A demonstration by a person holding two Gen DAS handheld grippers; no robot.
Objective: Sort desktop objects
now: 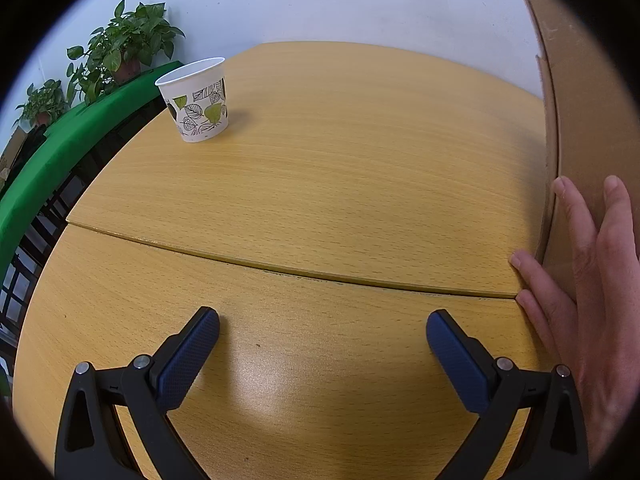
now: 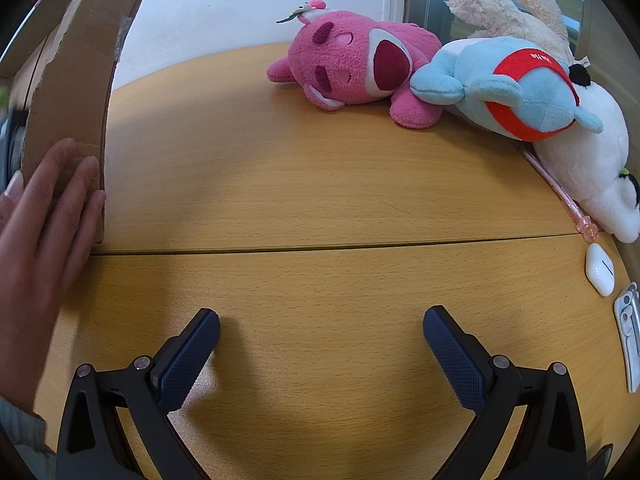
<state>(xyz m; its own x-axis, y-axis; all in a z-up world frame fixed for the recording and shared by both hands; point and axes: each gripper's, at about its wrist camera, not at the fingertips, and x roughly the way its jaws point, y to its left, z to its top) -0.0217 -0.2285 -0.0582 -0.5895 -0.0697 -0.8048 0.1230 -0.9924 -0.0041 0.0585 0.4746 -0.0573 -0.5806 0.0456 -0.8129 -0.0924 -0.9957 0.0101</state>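
My left gripper (image 1: 322,330) is open and empty above the wooden table (image 1: 320,184). A paper cup with leaf print (image 1: 197,100) stands upright at the far left. A cardboard box (image 1: 588,120) stands at the right, with a bare hand (image 1: 588,280) flat against it. My right gripper (image 2: 320,328) is open and empty over the table (image 2: 300,184). A pink plush (image 2: 352,68), a blue and red plush (image 2: 516,92) and a white plush (image 2: 592,168) lie at the far right. The box (image 2: 68,92) and hand (image 2: 44,224) show at the left.
A pink pen (image 2: 560,196), a white earbud case (image 2: 599,268) and a white-grey clip-like object (image 2: 629,340) lie at the right edge. A cream plush (image 2: 508,8) lies behind the others. Potted plants (image 1: 124,48) stand on a green ledge (image 1: 60,152) beyond the table's left edge.
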